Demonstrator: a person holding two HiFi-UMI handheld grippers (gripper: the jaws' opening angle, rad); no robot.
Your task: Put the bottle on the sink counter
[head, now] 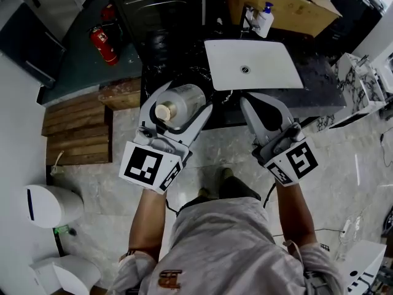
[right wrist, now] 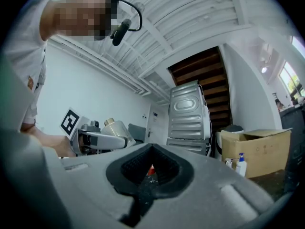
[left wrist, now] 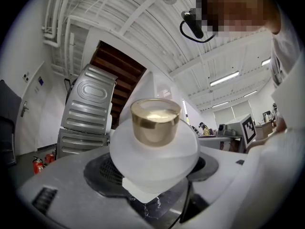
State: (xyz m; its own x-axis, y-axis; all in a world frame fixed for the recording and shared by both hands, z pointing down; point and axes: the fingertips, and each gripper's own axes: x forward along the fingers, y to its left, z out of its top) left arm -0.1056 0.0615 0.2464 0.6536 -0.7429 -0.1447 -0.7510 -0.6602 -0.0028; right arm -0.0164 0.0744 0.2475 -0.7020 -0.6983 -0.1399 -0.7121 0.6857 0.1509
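A frosted white bottle (head: 182, 101) with a gold cap (head: 164, 111) sits between the jaws of my left gripper (head: 184, 98), which is shut on its body. In the head view the bottle hangs over the front edge of the dark marble sink counter (head: 175, 57), just left of the white basin (head: 252, 63). The left gripper view looks at the bottle (left wrist: 155, 149) cap-first, with the gold cap (left wrist: 155, 120) pointing at the camera. My right gripper (head: 263, 106) is shut and holds nothing, in front of the basin. In the right gripper view its jaws (right wrist: 151, 168) meet, and the bottle (right wrist: 114, 127) shows at the left.
A cardboard box (head: 279, 5) and a spray bottle (head: 265, 18) stand behind the basin. A red fire extinguisher (head: 104, 45) and wooden steps (head: 77, 134) lie to the left. White bins (head: 52, 204) stand on the floor at the lower left. A grey ribbed appliance (right wrist: 188, 118) rises behind.
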